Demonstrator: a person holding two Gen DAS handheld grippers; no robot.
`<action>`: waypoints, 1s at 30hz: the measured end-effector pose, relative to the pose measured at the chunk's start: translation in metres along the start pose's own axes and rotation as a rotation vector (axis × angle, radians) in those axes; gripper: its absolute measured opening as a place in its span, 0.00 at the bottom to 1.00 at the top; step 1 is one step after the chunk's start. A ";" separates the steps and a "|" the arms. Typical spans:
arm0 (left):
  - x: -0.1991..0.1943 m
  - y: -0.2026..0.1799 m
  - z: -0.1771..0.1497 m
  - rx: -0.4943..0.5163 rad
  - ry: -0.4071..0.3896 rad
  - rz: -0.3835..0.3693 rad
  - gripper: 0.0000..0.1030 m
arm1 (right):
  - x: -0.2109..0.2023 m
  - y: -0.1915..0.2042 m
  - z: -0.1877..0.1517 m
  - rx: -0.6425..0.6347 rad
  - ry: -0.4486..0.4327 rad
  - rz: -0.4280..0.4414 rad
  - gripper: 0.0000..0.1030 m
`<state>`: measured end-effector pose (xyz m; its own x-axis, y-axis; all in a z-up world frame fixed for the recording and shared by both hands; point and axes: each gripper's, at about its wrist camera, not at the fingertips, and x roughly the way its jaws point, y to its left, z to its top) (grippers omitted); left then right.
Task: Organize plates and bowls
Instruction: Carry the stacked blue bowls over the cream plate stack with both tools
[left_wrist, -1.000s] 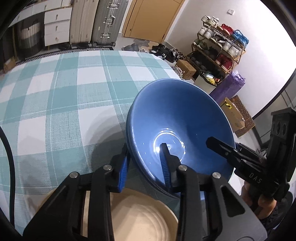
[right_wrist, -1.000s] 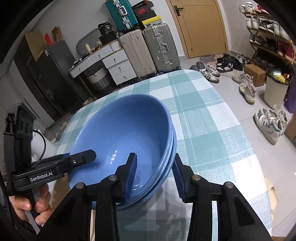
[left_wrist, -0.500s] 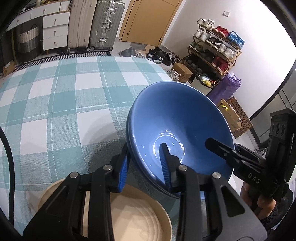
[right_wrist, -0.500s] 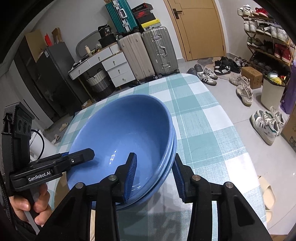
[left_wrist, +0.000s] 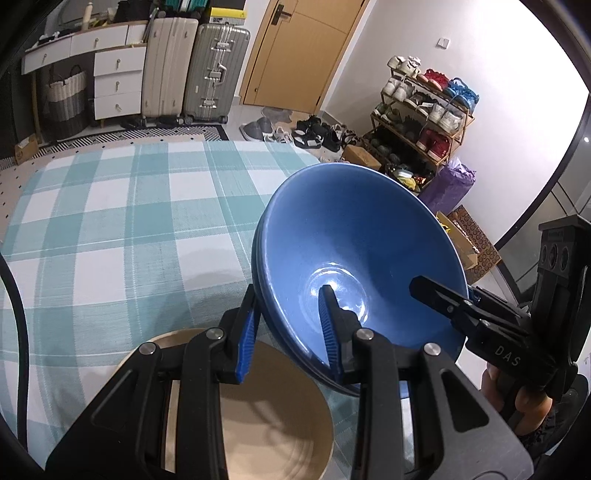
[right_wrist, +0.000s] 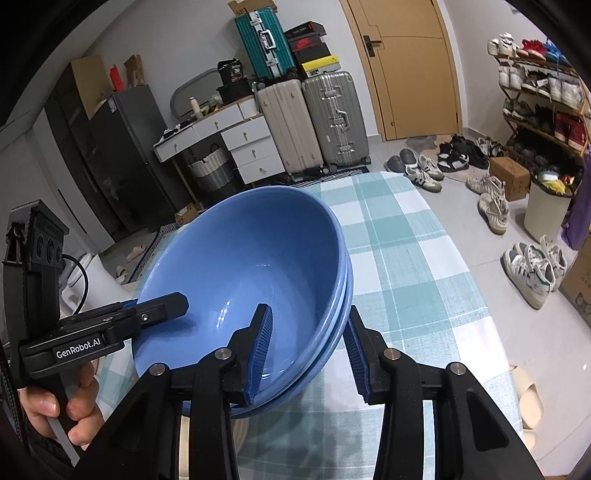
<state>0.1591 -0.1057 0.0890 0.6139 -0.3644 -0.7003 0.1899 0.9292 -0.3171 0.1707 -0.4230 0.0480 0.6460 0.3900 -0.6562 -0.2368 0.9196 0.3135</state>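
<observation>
Partly, tan plate (left_wrist: 280, 417) hidden behind left tongs (left_wrist: 288, 332).

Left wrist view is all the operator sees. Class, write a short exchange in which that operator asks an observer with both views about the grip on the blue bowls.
Operator: I see one right finger inside the bowls. Where is the other one?
Observer: The right gripper straddles the wall of the blue bowls. Its other finger sits outside, pad against the rims.
Operator: What holds my left gripper?
Observer: A hand wraps the handle of the left gripper, on the opposite side of the bowls.
</observation>
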 end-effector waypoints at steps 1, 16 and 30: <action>-0.006 0.000 -0.001 -0.001 -0.006 0.002 0.28 | -0.003 0.003 0.000 -0.005 -0.003 0.002 0.39; -0.096 0.009 -0.032 -0.025 -0.073 0.045 0.28 | -0.030 0.057 -0.013 -0.078 -0.014 0.042 0.39; -0.143 0.042 -0.075 -0.092 -0.090 0.108 0.28 | -0.016 0.104 -0.034 -0.140 0.035 0.096 0.39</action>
<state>0.0223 -0.0189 0.1278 0.6935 -0.2522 -0.6749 0.0507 0.9515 -0.3035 0.1112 -0.3317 0.0682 0.5905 0.4759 -0.6517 -0.3971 0.8744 0.2787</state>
